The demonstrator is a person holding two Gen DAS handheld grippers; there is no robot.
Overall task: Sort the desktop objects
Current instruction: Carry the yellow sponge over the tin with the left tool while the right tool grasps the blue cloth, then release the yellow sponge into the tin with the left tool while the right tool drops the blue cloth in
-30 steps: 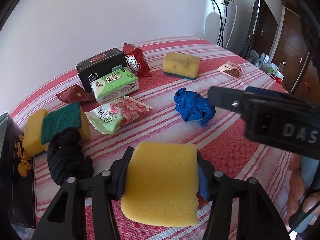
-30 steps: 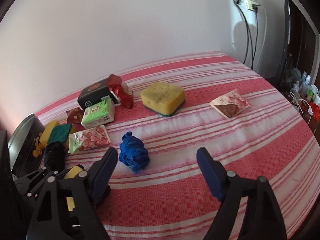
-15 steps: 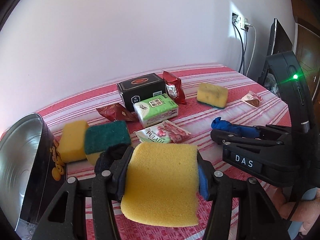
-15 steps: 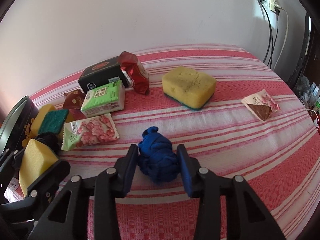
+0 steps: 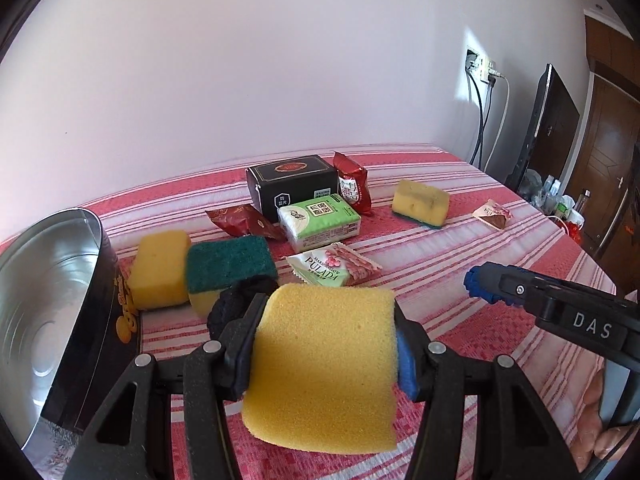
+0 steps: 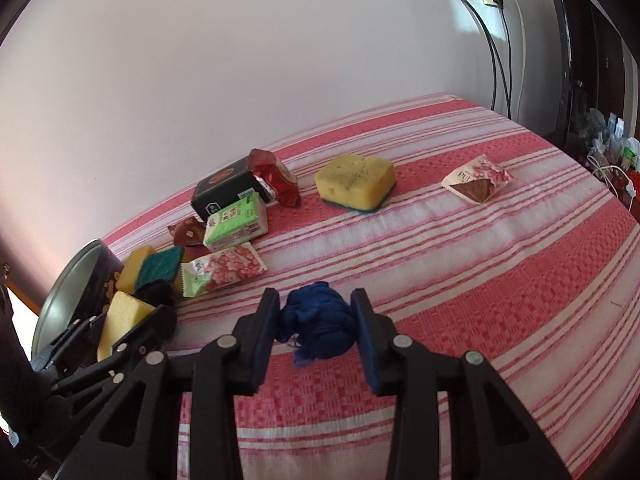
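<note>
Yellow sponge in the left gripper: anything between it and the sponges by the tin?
Yes. A black bundle lies just ahead of the yellow sponge, in front of the green-topped sponge and plain sponge.

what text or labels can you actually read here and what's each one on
"PULADA", with smaller "MARSHMALLOW" above it: green and pink snack packet
"DAS": body of the right gripper
"PU", partly cut off: brown and pink packet
Black box, green tissue pack, red pouch: print too small to read
</note>
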